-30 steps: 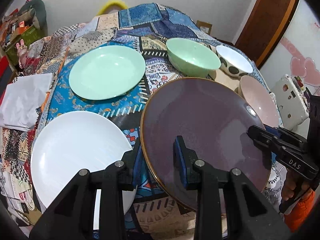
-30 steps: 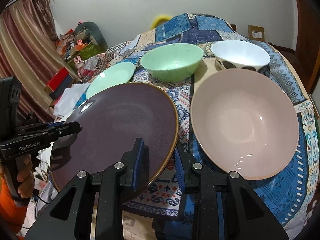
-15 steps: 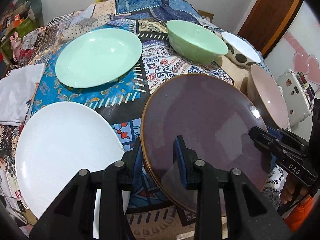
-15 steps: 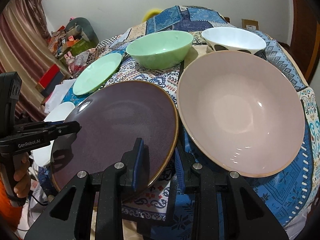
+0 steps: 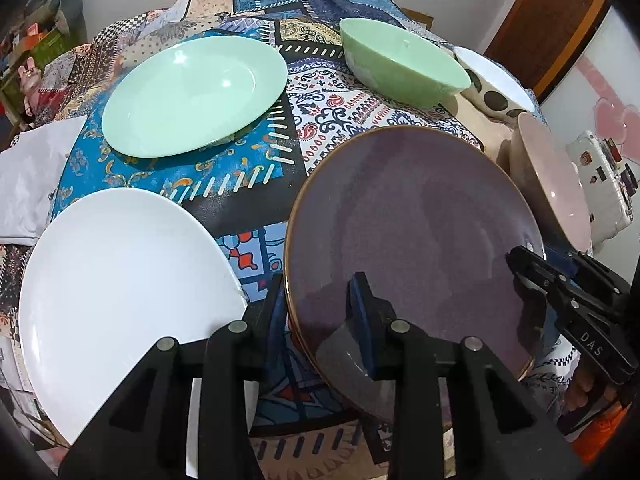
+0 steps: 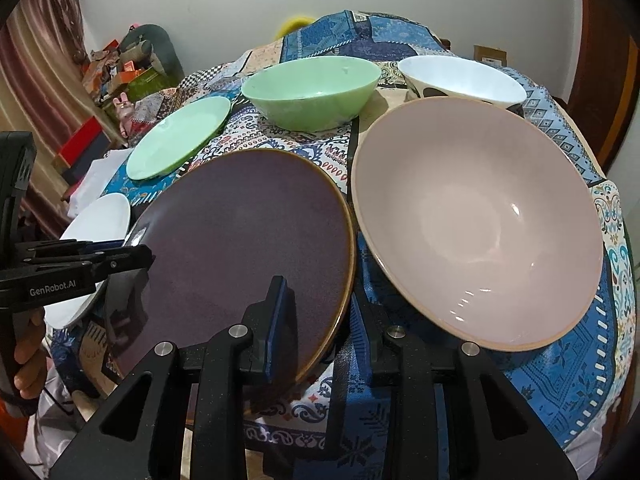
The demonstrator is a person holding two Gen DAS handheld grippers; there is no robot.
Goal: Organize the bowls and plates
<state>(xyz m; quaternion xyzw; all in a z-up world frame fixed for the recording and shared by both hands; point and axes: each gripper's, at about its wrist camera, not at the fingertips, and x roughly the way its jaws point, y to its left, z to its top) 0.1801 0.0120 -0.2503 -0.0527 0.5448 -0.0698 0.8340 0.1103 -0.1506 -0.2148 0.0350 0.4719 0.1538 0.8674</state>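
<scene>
A dark purple plate point(image 5: 412, 220) with a brown rim hangs low over the patterned tablecloth, held at two sides. My left gripper point(image 5: 318, 292) is shut on its near left rim, one pad on top and one beneath. At the opposite rim my right gripper point(image 6: 320, 300) has its jaws opening, with the purple plate point(image 6: 248, 232) still between the pads. Beside it stand a white plate point(image 5: 120, 272), a mint green plate point(image 5: 192, 96), a green bowl point(image 5: 400, 68), a spotted white bowl point(image 5: 492, 84) and a wide pink bowl point(image 6: 480, 220).
The pink bowl sits close to the right of the purple plate. A hand point(image 6: 24, 364) grips the left gripper's handle point(image 6: 52, 288). A white cloth point(image 5: 28, 172) lies off the table's left side. Boxes and clutter point(image 6: 128, 76) stand against the far wall.
The purple plate has sunk toward the table with both grippers on it. The white plate and the pink bowl now look larger and nearer.
</scene>
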